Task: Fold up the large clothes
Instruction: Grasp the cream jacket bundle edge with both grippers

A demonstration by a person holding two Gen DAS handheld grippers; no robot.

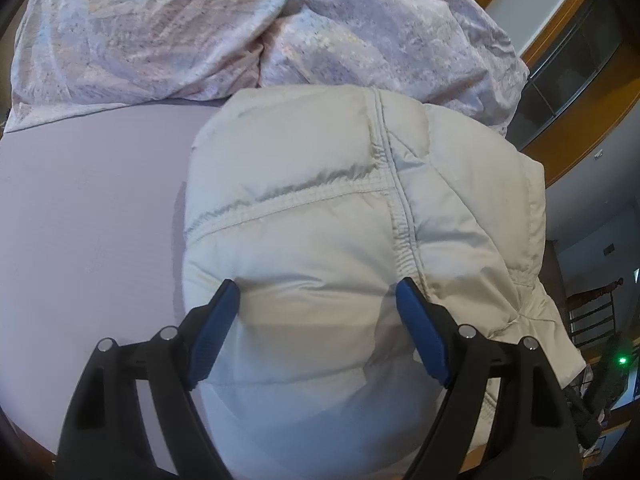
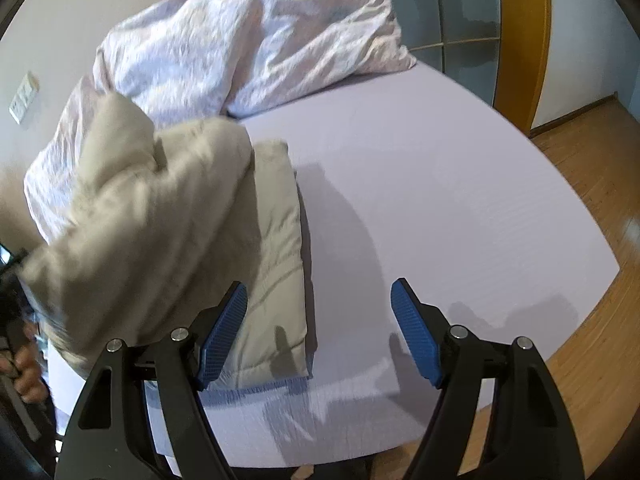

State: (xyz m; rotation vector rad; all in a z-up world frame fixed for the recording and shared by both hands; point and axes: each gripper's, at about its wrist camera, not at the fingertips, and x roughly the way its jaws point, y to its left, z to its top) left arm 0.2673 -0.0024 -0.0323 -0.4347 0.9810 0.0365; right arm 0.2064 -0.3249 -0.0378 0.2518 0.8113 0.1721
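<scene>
A puffy cream jacket point(image 1: 320, 180) lies folded in a bulky pile on the lavender bed sheet point(image 1: 88, 208). My left gripper point(image 1: 318, 286) hovers directly over the pile with its jaws wide apart. The padded fabric bulges up between its blue fingertips point(image 1: 228, 292), and nothing is pinched. In the right wrist view the jacket point(image 2: 160, 220) lies at the left, its upper layer blurred. My right gripper point(image 2: 318, 292) is open above the bare sheet point(image 2: 440, 180), beside the jacket's right edge, and holds nothing.
A crumpled pale floral duvet point(image 1: 160, 32) point(image 2: 240, 40) is heaped at the far side of the bed. Wooden floor point(image 2: 592, 320) borders the bed's right edge. A person's hand point(image 2: 28, 376) shows at the left. An orange-framed wardrobe point(image 2: 520, 40) stands behind.
</scene>
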